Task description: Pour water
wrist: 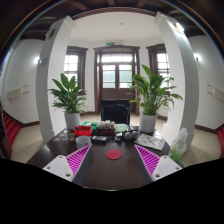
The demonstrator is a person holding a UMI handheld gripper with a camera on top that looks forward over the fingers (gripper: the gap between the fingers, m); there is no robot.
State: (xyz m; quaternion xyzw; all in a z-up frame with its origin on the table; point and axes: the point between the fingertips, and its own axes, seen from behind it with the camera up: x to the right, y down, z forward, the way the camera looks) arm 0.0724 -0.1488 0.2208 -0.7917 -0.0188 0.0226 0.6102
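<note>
Gripper [112, 162] is released, fingers spread wide with nothing between them, hovering over the near edge of the dark table [100, 170]. The likely pouring vessel, a red container [83, 131], sits beyond the left finger toward the far-left part of the table. A small red disc [113, 154] lies just ahead, between the fingers.

Two leafy potted plants stand at the far side of the dark table [110, 170]: the left plant [68, 95] near its far left corner, the right plant [152, 92] near its far right corner. Beyond the far edge, between them, rises a dark double door [117, 75] flanked by windows.
</note>
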